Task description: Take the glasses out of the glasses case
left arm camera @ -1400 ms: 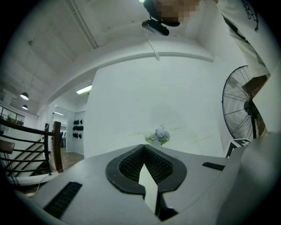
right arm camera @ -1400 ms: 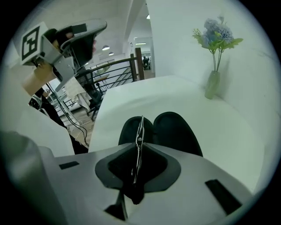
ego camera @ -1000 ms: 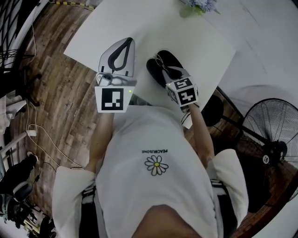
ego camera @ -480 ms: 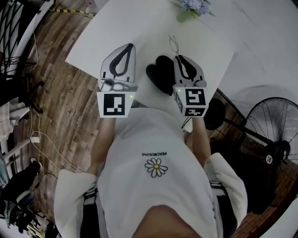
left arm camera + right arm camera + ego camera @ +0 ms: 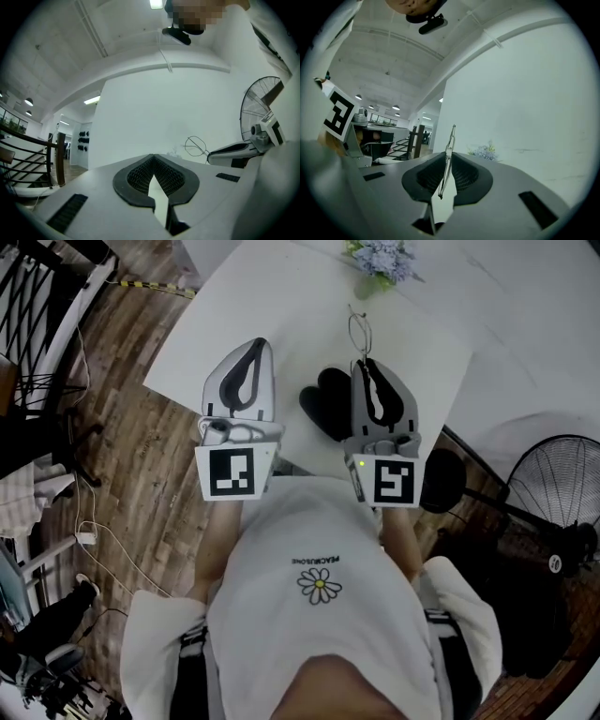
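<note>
A: Tongs first. How did they stand?

B: Left of the glasses case (image 5: 323,401), the left gripper (image 5: 258,343) was pinched together on nothing. Over the case's right edge, the right gripper (image 5: 362,362) was clamped on the glasses (image 5: 359,332), which hung just beyond the open case and clear of it.

A: Which step, then?

B: Removal looked all but done, I judged. Next would come a steady carry to bare table (image 5: 244,296) beside the case, then a gentle release.

A: Any writing?

B: Nearer than the case, the small shirt print (image 5: 314,561) was too small to read. Both grippers carried square markers (image 5: 234,472).
</note>
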Demonstrator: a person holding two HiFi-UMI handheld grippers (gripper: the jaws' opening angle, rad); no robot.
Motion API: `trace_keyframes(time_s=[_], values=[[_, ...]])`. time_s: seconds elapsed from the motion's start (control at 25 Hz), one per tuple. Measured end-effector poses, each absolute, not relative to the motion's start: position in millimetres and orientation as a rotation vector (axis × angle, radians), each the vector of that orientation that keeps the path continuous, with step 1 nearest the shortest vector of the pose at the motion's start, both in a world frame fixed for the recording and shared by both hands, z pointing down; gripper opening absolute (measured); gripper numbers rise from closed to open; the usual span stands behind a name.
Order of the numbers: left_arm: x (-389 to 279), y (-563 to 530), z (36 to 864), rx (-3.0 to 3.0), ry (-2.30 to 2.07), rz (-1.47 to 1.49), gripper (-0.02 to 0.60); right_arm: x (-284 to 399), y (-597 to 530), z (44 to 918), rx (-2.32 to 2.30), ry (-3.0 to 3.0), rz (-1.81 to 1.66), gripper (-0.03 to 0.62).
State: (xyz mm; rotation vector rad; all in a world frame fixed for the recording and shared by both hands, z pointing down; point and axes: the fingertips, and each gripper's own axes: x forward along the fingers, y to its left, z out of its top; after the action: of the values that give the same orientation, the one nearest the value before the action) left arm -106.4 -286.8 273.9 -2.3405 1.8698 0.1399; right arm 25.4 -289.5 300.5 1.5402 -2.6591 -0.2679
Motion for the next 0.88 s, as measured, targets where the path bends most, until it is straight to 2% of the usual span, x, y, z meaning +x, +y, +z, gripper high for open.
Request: trace_keyframes(time_s=[0.88], values=[[-103,-279,256,-2.315,1.858,0.167,0.017,32,-284,277,1.631,-2.708,-0.322,0.038]])
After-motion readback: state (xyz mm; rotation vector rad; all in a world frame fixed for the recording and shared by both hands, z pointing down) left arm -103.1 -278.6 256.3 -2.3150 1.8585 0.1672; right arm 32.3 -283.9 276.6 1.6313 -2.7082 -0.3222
